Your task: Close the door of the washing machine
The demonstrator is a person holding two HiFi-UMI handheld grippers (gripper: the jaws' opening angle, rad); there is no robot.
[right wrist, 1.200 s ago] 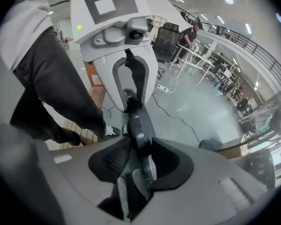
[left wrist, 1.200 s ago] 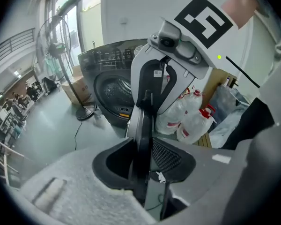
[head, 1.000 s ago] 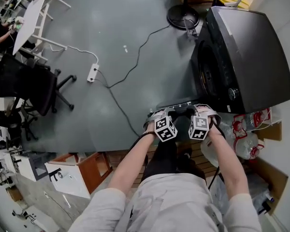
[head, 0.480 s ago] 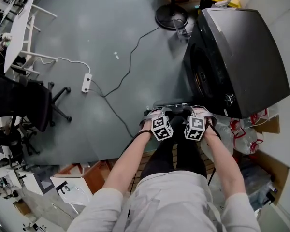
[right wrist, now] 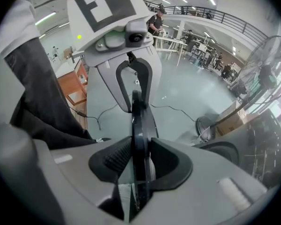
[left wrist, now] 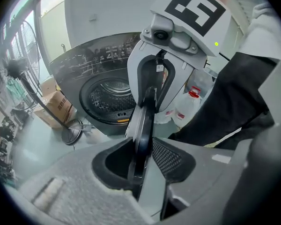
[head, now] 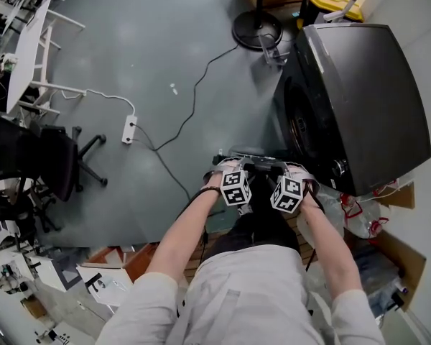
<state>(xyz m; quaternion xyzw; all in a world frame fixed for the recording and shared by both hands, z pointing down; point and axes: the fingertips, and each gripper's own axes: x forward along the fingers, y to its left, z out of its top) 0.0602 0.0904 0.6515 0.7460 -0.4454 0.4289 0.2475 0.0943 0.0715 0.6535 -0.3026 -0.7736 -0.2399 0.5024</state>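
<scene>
Where the door stands: we find the door (head: 257, 158) swung well out from the washing machine (head: 366, 99), near its front, lying between the two grippers. It shows edge-on in both gripper views.
Drum: the drum opening (left wrist: 110, 95) is uncovered, and we can see the perforated drum wall inside.
Left gripper: the left gripper (left wrist: 144, 159) points steeply down. Its jaws stand fairly wide but are closed on the door's rim, which rises from between the pads.
Right gripper: the right gripper (right wrist: 139, 161) faces the left gripper across the door. Its jaws are clamped on the same rim, and the dark edge fills the gap between both pads.
Head view: both grippers sit close side by side just ahead of the person's knees, with the left one on the floor side and the right one nearer the machine.
Machine: a dark front-loader with its control panel (left wrist: 103, 55) above the opening.
Surroundings: we see a grey floor (head: 165, 56), a fan base (head: 257, 29) beyond the machine, and a power strip (head: 130, 129) with its cable well to the left. Plastic bottles (left wrist: 189, 103) stand beside the machine.
</scene>
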